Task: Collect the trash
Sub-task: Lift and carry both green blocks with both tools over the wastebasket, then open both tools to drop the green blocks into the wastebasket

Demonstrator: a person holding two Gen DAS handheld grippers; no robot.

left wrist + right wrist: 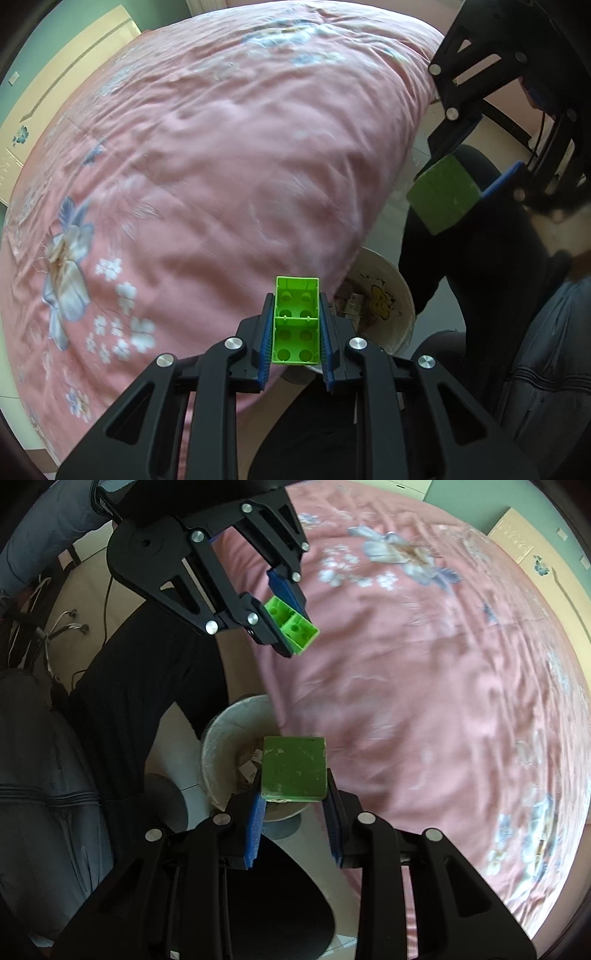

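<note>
My left gripper (296, 317) is shut on a bright green hollow toy brick (295, 325), held above the edge of the pink bed; it also shows in the right wrist view (291, 622). My right gripper (293, 797) is shut on a dark green block (293, 768), held over a white trash bin (225, 731) on the floor beside the bed. In the left wrist view the right gripper (469, 173) with its block (445, 194) is at the upper right, and the bin (391, 295) sits below it with paper scraps inside.
A bed with a pink flowered quilt (203, 166) fills most of both views. The person's dark-clad legs (122, 701) and a dark padded jacket (40, 775) are beside the bin. Cables (55, 627) lie on the floor at the left.
</note>
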